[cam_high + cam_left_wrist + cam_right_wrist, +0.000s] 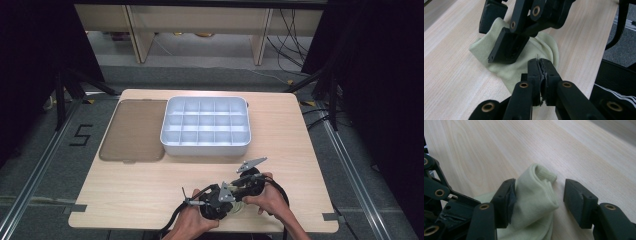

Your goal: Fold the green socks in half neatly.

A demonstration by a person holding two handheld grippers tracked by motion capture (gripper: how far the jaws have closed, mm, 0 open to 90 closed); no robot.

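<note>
A pale green sock (536,195) lies crumpled on the wooden table near its front edge, with a ribbed cuff end poking out at the top; in the high view the sock (238,208) peeks out under both hands. My left gripper (540,66) is shut, its jaw tips pinching the sock (544,47) at its near edge. My right gripper (540,195) is open and straddles a raised fold of the sock. One of its pads rests against the fabric, the other stands apart. From the left gripper view, the right gripper (499,30) points down onto the sock.
A white tray (205,146) divided into several compartments sits at the middle back of the table. A brownish translucent lid (134,130) lies flat to its left. Both hands work close to the table's front edge (150,226). Cables trail from both grippers.
</note>
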